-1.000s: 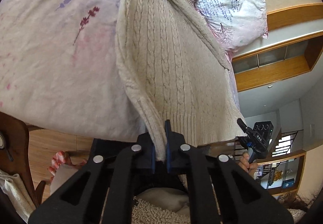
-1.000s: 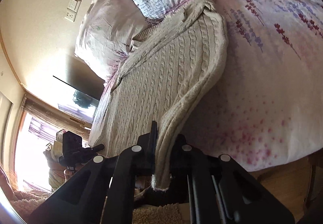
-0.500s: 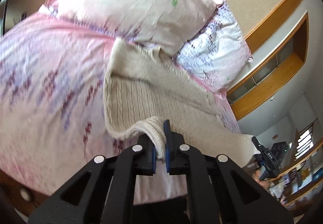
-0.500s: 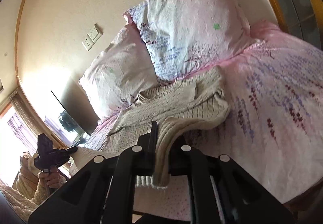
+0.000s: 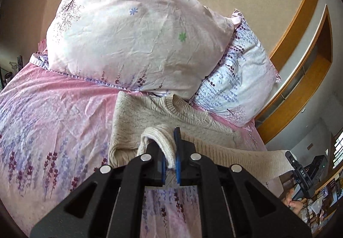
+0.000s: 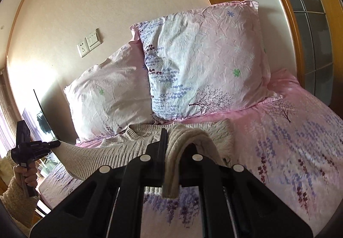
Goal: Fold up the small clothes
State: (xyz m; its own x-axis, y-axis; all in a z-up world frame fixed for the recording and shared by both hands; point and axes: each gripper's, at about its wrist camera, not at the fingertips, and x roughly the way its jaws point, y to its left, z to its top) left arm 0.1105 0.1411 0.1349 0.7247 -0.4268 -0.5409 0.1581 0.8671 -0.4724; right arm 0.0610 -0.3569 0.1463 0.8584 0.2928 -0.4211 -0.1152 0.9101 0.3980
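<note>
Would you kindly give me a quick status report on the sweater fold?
Left tongs and right tongs both shut on the sweater hem. Hem lifted above the bed, collar lying by the pillows. Nothing in the way.

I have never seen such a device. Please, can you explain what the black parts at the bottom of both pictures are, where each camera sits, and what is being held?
No robot is here. A person holds one hand tool in each hand; each tool is a gripper with two fingers and a wide-angle camera that looks forward along them. So the black parts at the bottom are the tool itself.

One picture comes from the left gripper, the other from the right gripper. Each view also shows the other tool at its edge, with the hand holding it.

In front is a bed with a pink flowered cover and two pillows. A cream knitted sweater lies on it. Both grippers are shut on the sweater's lower edge, lifted off the bed toward its neck end.
</note>
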